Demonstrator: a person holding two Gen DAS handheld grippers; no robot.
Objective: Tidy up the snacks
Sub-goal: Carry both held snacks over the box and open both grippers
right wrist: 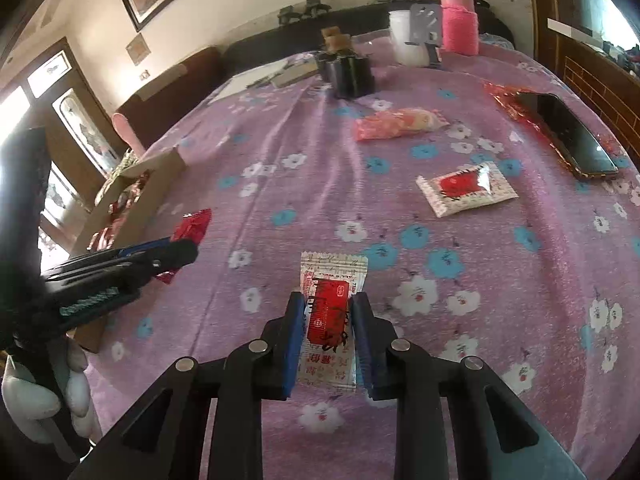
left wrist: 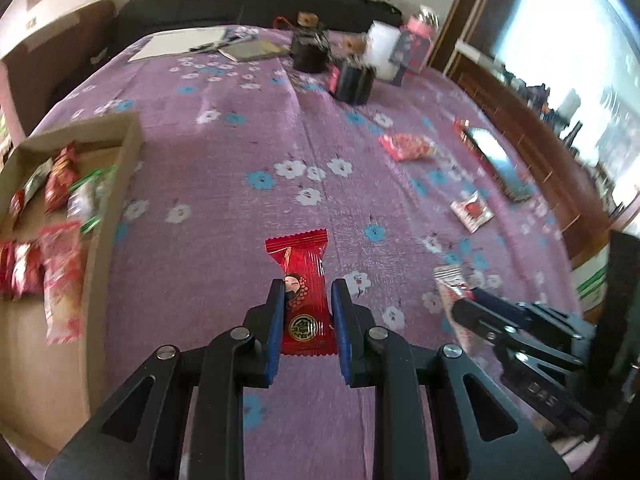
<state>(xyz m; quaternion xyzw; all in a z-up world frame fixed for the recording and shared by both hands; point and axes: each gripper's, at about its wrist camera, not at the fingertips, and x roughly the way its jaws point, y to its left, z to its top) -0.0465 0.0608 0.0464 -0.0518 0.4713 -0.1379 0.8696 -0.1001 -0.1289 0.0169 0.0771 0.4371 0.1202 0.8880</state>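
My left gripper (left wrist: 307, 286) is shut on a red snack packet (left wrist: 302, 300) and holds it just above the purple flowered cloth (left wrist: 240, 152). My right gripper (right wrist: 329, 300) is shut on a white and red snack packet (right wrist: 330, 316). A cardboard box (left wrist: 120, 184) with several red and green snack packets stands at the left. A pink packet (right wrist: 400, 124) and a white and red packet (right wrist: 466, 188) lie loose on the cloth to the right. In the right wrist view the left gripper (right wrist: 176, 250) shows at the left with its red packet (right wrist: 194, 226).
A phone (right wrist: 568, 134) lies on a red wrapper at the right edge. Black containers (right wrist: 348, 74), a white jar (right wrist: 406, 38), a pink bottle (right wrist: 460, 20) and papers (left wrist: 180, 42) stand at the far end. A wooden frame (left wrist: 520, 120) borders the right side.
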